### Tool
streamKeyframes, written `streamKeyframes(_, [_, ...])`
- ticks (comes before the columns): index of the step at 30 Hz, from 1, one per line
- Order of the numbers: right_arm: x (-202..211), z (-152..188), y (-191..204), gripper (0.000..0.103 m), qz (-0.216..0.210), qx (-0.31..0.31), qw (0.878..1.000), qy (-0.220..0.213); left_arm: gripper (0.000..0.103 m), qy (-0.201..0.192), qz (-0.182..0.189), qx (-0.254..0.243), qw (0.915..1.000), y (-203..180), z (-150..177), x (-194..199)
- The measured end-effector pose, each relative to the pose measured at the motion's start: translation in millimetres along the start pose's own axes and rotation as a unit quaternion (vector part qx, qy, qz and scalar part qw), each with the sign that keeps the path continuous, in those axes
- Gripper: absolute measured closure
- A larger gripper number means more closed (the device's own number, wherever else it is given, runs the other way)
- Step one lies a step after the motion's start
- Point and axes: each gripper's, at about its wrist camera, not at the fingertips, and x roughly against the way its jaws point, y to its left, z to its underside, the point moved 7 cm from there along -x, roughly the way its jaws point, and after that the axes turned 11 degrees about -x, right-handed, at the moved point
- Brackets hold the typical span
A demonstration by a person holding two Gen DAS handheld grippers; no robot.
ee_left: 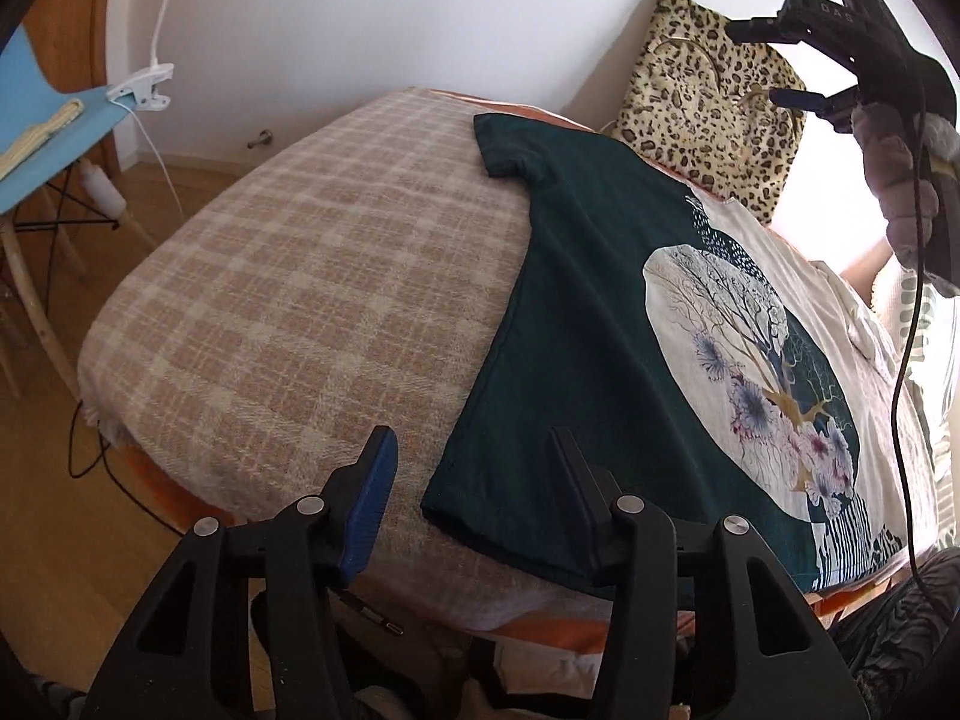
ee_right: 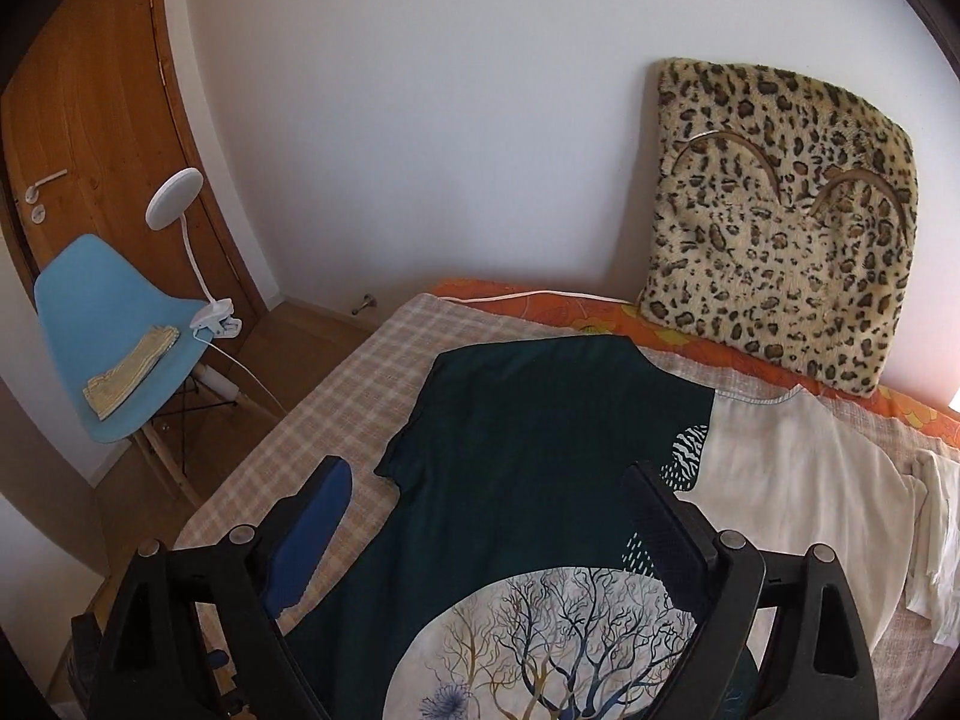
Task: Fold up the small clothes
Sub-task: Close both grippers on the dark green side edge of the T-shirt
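Note:
A dark green T-shirt point(ee_left: 576, 312) with a round white tree-and-flower print lies flat on the plaid blanket point(ee_left: 288, 300); it also shows in the right wrist view point(ee_right: 528, 450). Its right half overlaps a cream garment point(ee_right: 798, 492). My left gripper point(ee_left: 474, 456) is open and empty, just above the shirt's near hem corner. My right gripper point(ee_right: 492, 492) is open and empty, hovering over the shirt's upper chest near the left sleeve. It shows raised high at the far right in the left wrist view point(ee_left: 762, 63).
A leopard-print cushion point(ee_right: 780, 228) leans on the wall behind the bed. A blue chair point(ee_right: 114, 348) with a folded cloth and a clip lamp point(ee_right: 180, 204) stands left by the wooden door. A cable point(ee_left: 906, 360) hangs from the right gripper.

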Motion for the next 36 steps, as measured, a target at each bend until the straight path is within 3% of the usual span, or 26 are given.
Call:
streamKeyframes(8, [-109.2, -30.0, 32.2, 0.011, 0.000, -0.004, 0.998, 0.067, 0.055, 0.004, -0.007, -0.008, 0.9999, -2.0, -4.3, -6.9])
streamKeyframes(11, [-148.7, -31.6, 37.7, 0.011, 0.019, 0.001, 0.996, 0.085, 0.055, 0.011, -0.009, -0.010, 0.9998, -1.4, -3.2, -11.6])
streamKeyframes(16, [-210.4, -33.1, 44.3, 0.012, 0.034, 0.000, 0.993, 0.113, 0.063, 0.020, 0.003, 0.000, 0.9998, 1.7, 0.3, -17.3])
streamKeyframes(22, [-270.4, -31.8, 58.3, 0.012, 0.049, 0.018, 0.990, 0.131, 0.067, 0.011, 0.007, 0.002, 0.9999, 0.7, -2.0, -18.6])
streamKeyframes(32, [-321.1, -21.8, 44.8, 0.019, 0.123, 0.055, 0.977, 0.165, 0.092, 0.003, 0.028, 0.019, 0.9994, 3.2, -3.2, -20.4])
streamKeyframes(36, [-320.9, -19.7, 42.7, 0.021, 0.120, 0.060, 0.978, 0.161, 0.098, 0.003, 0.042, 0.031, 0.9986, 4.3, -1.9, -20.0])
